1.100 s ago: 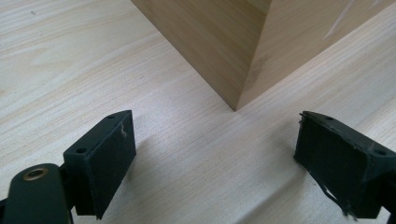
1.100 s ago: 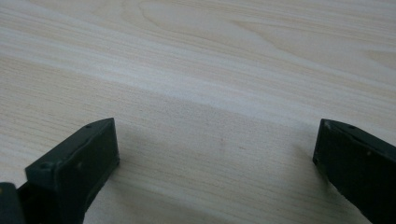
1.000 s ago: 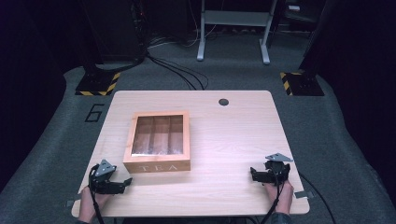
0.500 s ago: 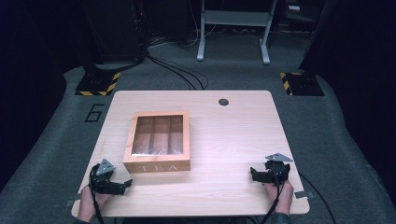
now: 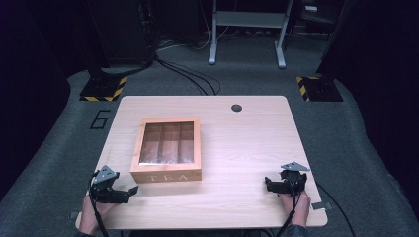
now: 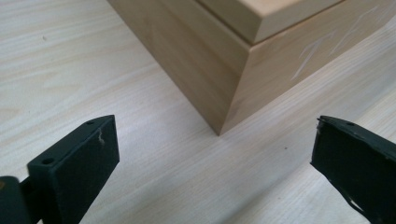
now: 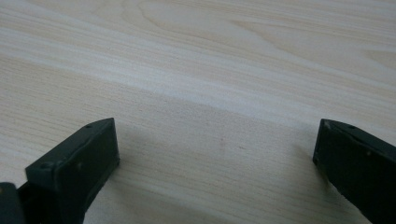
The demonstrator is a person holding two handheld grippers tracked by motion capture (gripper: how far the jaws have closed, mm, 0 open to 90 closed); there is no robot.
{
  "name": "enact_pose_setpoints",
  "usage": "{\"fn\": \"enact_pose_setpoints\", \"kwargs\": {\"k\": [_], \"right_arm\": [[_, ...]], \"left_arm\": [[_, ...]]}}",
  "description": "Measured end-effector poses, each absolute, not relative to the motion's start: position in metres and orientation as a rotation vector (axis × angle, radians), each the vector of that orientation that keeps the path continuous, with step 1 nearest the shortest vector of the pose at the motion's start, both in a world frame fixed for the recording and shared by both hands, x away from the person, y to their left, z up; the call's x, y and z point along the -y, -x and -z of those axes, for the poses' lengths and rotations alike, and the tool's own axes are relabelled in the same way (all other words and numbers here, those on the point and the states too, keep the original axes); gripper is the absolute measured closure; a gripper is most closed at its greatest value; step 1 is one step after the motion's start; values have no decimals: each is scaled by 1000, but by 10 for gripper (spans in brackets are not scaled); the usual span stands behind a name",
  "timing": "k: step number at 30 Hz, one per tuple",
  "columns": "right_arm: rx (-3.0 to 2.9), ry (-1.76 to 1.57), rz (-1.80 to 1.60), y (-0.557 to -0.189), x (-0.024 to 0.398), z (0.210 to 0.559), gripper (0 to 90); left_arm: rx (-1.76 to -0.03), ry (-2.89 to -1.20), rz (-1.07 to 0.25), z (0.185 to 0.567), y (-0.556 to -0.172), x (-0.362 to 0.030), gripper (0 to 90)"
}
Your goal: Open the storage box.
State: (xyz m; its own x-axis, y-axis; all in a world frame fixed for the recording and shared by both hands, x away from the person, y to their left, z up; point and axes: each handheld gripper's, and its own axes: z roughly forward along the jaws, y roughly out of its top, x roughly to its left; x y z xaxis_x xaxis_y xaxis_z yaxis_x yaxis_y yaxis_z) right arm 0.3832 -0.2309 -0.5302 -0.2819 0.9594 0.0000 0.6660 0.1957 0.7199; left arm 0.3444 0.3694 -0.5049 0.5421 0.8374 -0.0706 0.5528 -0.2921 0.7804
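My left hand-held gripper (image 5: 129,191) sits low over the surface (image 5: 237,148), jaws spread wide with nothing between them; they have just been opening further. Directly ahead of it, just beyond the jaw tips, stands the wooden tea box (image 5: 168,155), its near corner aimed at the gap between the jaws. In the left gripper view that corner (image 6: 233,93) sits centred ahead of the jaws, apart from both pads, with the lid's edge closed flush on top and pale lettering running along the face on the right. From above I can read TEA on the front wall nearest me, and the lid has a clear window showing three compartments. I cannot tell what lies inside them.

My right hand-held gripper (image 5: 268,184) rests well apart from the box, far off to the box's other side near the front edge of the surface. Its jaws are also wide, with bare wood grain (image 7: 219,107) between them and nothing gripped. Beyond both grippers, at the far edge of the surface, is a small dark round grommet (image 5: 236,107)
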Motion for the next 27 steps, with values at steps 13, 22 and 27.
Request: {"fn": "enact_pose_setpoints", "kwargs": {"k": [13, 22, 27], "right_arm": [[-2026, -1510, -859, -383, 231, 530, 0], [-2026, -1509, -859, -383, 231, 530, 0], [-2026, -1509, -859, -383, 231, 530, 0]], "left_arm": [[-1061, -1940, -465, 488, -336, -373, 395], [-1065, -1921, -490, 486, -334, -373, 897], [-1066, -1908, -471, 487, -335, -373, 900]]}}
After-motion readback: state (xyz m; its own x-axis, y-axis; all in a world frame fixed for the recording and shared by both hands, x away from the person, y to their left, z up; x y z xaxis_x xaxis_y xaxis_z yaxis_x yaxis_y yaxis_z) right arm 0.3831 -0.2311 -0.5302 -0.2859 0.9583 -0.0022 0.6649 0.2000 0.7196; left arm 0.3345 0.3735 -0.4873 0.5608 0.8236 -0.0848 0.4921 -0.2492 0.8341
